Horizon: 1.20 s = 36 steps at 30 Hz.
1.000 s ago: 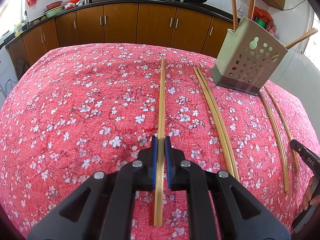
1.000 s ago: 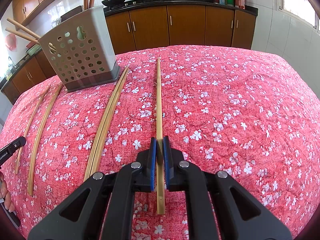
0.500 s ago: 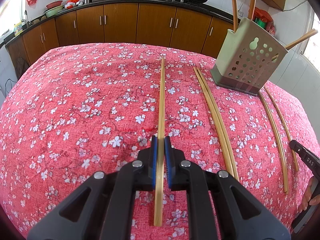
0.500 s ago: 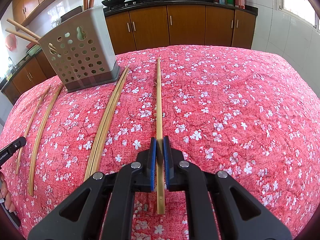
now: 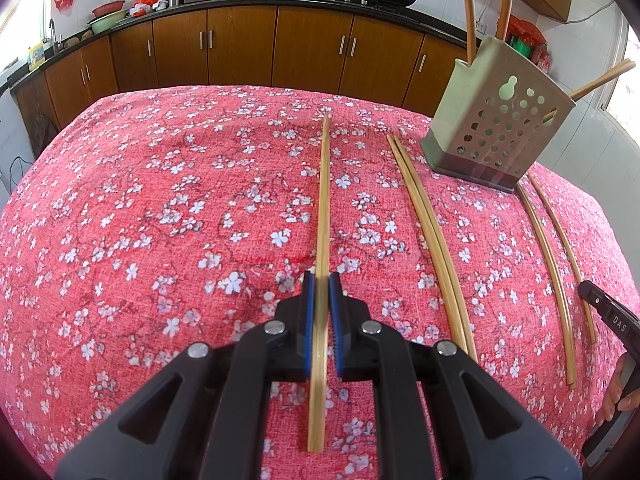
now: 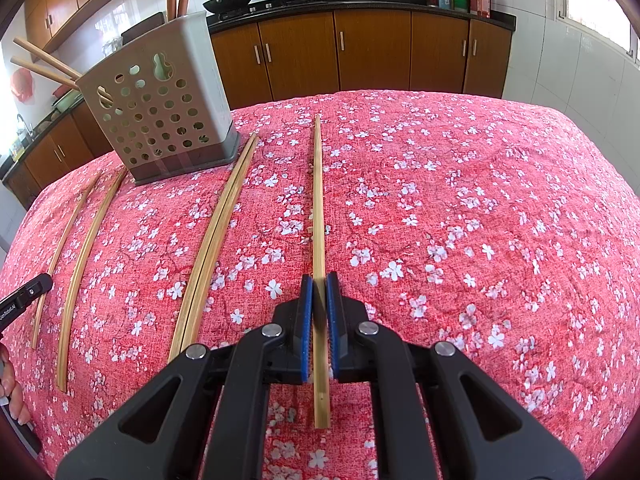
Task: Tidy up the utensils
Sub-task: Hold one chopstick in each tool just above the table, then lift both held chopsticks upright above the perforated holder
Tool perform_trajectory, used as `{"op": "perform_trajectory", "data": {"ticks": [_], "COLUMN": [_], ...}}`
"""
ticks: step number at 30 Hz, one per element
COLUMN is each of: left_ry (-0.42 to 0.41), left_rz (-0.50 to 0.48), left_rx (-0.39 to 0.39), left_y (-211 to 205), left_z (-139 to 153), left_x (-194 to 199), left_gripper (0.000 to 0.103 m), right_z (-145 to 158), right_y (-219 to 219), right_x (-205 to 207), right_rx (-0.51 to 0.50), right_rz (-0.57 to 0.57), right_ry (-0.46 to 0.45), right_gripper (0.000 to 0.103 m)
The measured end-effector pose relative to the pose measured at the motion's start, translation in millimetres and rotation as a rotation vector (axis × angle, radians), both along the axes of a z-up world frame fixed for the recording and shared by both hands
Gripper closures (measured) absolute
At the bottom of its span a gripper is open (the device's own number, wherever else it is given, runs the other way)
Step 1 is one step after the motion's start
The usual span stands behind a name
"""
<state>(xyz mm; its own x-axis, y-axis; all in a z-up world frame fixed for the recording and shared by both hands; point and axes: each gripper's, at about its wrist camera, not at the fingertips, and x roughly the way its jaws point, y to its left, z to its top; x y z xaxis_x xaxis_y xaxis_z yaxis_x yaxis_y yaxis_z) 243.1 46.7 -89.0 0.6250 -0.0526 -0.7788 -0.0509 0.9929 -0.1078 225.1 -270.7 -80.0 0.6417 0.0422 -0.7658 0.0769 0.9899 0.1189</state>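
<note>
Left claw (image 5: 320, 280) points steeply down, blue pads (image 5: 306, 320) clamped on a chopstick (image 5: 323, 200). Right claw (image 6: 319, 280) matches that pose, pads (image 6: 307, 320) pinching another chopstick (image 6: 318, 200).

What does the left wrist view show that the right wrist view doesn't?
Only the left wrist view shows the left gripper shut on a chopstick, with the holder on its right. Only the right wrist view shows the right gripper shut on another chopstick, holder on its left. Both show the perforated holder and loose chopsticks on the floral tablecloth.
</note>
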Motion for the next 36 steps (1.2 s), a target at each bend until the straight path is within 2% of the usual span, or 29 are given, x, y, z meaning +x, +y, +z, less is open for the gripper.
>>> {"op": "perform_trajectory", "data": {"ticks": [3, 8, 12, 17, 23, 29, 36], "left_ry": [0.004, 0.003, 0.001, -0.111, -0.258, -0.355, -0.409], "left_rz": [-0.022, -0.021, -0.047, -0.055, -0.045, -0.071, -0.132], "left_rx": [0.047, 0.039, 0.079, 0.076, 0.036, 0.025, 0.014], "left_y": [-3, -2, -8, -9, -5, -9, -18], "left_z": [0, -1, 4, 49, 112, 157, 189], "left_x": [-3, -8, -8, -20, -28, -31, -38], "left_gripper": [0.091, 0.094, 0.094, 0.094, 0.094, 0.095, 0.095], "right_z": [0, 1, 16, 58, 111, 137, 171], "right_y": [-1, -4, -3, -7, -9, -9, -12], "right_x": [-5, -8, -18, -28, -37, -35, -37], "right_rx": [0.013, 0.047, 0.011, -0.007, -0.010, -0.015, 0.060], "right_rz": [0.002, 0.003, 0.008, -0.009, -0.012, -0.008, 0.034], "right_ry": [-0.001, -0.005, -0.057, -0.197, -0.361, -0.435, -0.496], "right_gripper": [0.095, 0.095, 0.095, 0.095, 0.095, 0.095, 0.095]}}
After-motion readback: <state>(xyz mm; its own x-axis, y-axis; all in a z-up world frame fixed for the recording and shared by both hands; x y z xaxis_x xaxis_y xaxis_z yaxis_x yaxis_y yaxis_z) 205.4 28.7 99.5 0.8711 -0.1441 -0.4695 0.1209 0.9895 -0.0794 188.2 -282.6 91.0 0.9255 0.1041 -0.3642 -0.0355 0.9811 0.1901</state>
